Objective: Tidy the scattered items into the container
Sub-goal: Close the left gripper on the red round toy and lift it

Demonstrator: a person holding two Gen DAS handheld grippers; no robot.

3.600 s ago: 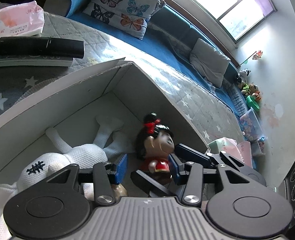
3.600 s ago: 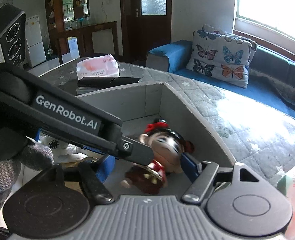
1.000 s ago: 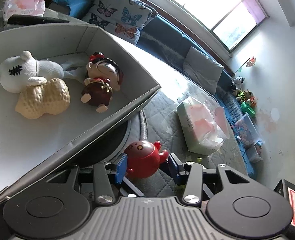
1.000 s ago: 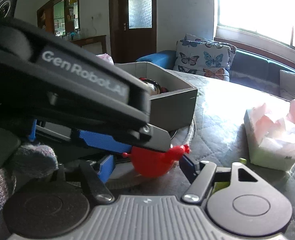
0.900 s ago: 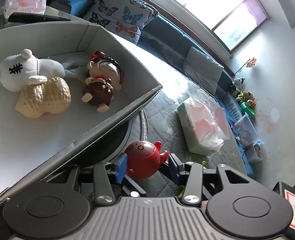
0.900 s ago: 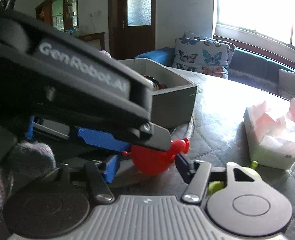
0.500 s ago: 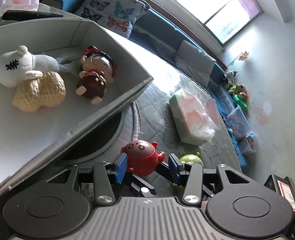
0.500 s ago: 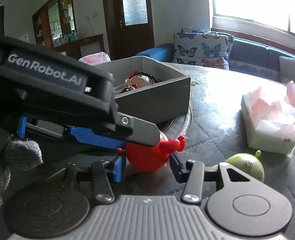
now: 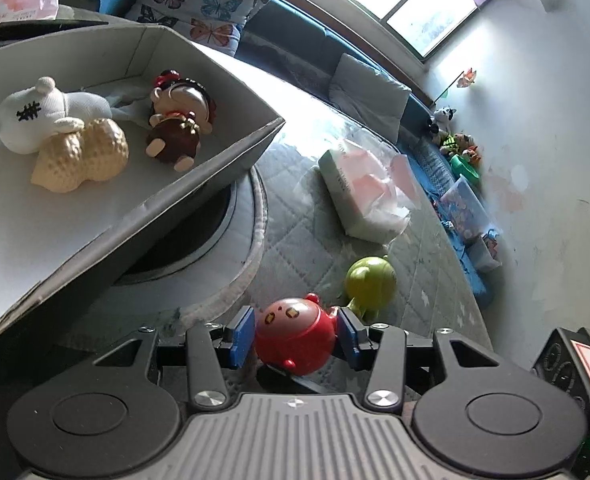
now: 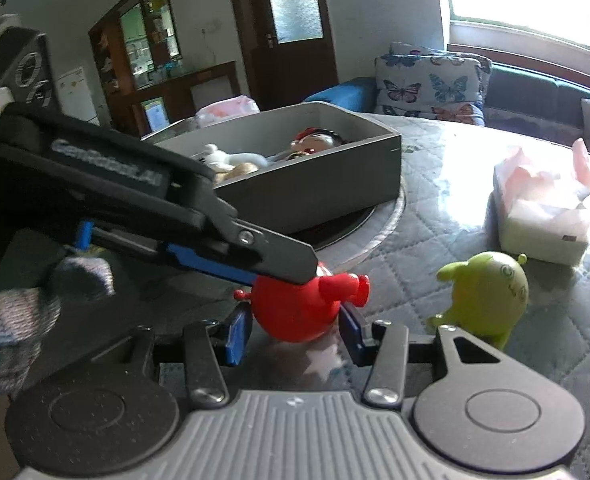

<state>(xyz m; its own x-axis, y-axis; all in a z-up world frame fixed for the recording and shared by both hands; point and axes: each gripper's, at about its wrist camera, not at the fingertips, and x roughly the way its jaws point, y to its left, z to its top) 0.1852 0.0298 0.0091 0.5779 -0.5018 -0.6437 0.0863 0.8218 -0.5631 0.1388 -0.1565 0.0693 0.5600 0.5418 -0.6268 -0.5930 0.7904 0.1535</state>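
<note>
Red toy (image 9: 297, 340) sits on the quilted table beside the box (image 9: 199, 168), bracketed by both the left gripper (image 9: 297, 330) and right gripper (image 10: 293, 330), jaws narrow around it, contact unclear; one should squeeze squarely before lifting.

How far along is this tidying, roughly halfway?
About that. Three toys already lie in the grey box: a white plush, a peanut-shaped toy and a doll in red. In hand: both the left gripper and the right gripper have their jaws around the red round toy, which looks to be still on the quilted table. Left: the green toy standing beside it.
</note>
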